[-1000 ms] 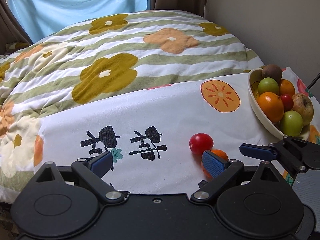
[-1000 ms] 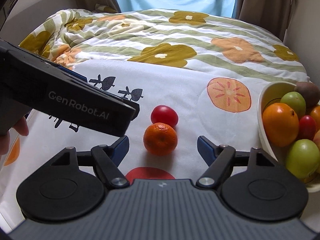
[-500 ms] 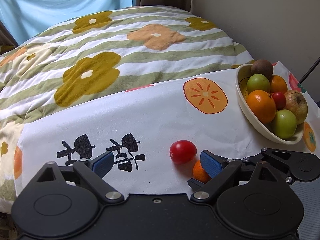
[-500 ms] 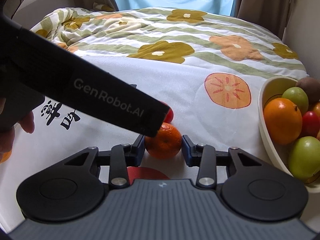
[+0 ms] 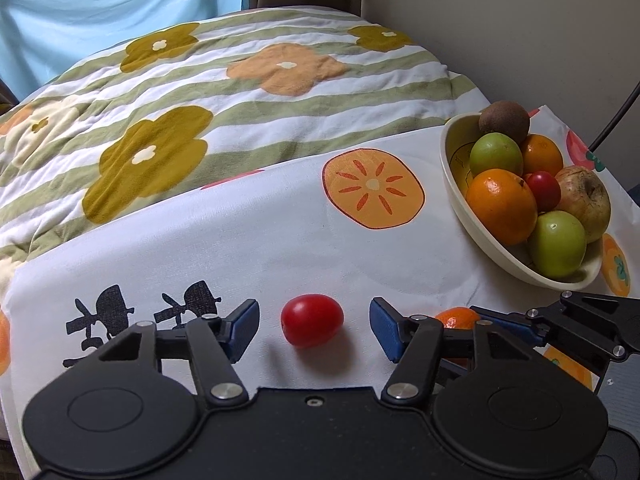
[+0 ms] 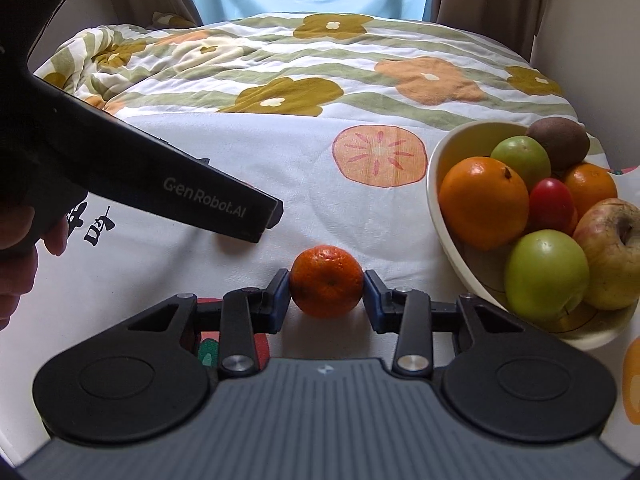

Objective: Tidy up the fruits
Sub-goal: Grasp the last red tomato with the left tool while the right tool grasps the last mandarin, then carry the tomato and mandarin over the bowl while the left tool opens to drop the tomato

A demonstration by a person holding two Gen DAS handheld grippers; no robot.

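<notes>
A small red tomato (image 5: 312,320) lies on the white printed cloth (image 5: 280,232) between the fingers of my open left gripper (image 5: 313,326), touching neither pad. My right gripper (image 6: 326,292) is shut on a small mandarin (image 6: 326,280), which also shows in the left wrist view (image 5: 456,317) behind the left gripper's right finger. A cream bowl (image 6: 436,188) at the right holds an orange, green apples, a red tomato, a kiwi and a russet apple; it also shows in the left wrist view (image 5: 472,220).
The cloth lies on a bed with a striped flower quilt (image 5: 240,92). The left gripper's body (image 6: 140,176) crosses the left of the right wrist view and hides the tomato there. A wall (image 5: 520,20) stands behind the bowl, curtains at the back.
My right gripper closed on the mandarin and now holds it nearer the bowl. My left gripper moved so the tomato sits between its open fingers.
</notes>
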